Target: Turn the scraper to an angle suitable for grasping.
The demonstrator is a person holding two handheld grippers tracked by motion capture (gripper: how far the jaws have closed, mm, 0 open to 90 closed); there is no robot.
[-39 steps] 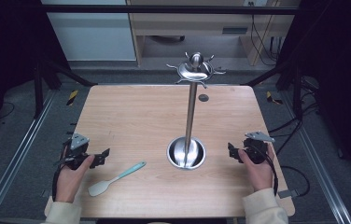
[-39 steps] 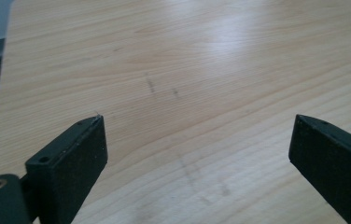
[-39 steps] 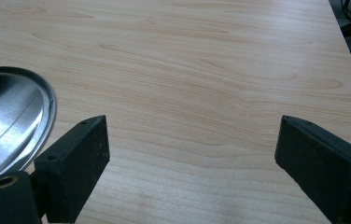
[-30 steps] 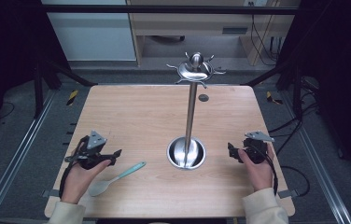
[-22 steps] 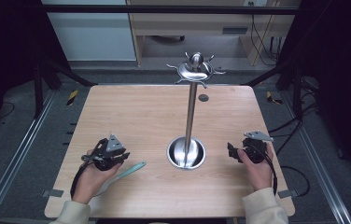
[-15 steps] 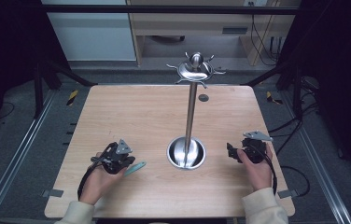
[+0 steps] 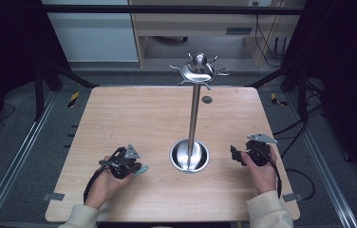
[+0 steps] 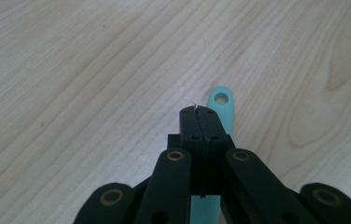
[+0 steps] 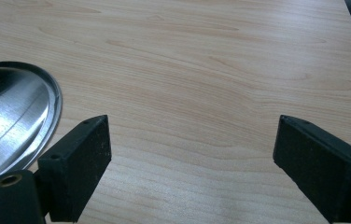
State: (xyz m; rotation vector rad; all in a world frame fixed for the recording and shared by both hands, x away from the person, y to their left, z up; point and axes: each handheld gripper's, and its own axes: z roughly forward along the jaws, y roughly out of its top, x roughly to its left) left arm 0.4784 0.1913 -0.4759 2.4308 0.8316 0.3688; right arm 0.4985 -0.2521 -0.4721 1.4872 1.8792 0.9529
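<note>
Left hand-held gripper (image 8: 198,114) sits low over the tabletop (image 7: 134,118) at its near left, jaws pressed fully together. A teal spoon handle (image 8: 221,105) lies flat on the wood under and just beside the jaws, its holed end poking out past the tips; can't tell if the jaws pinch it. Right hand-held gripper (image 9: 190,170) at near right, jaws wide apart, holding nothing, just beside the steel stand's round base (image 9: 12,116). Steel stand (image 7: 193,118) rises upright mid-table, hooked top at the far side.
</note>
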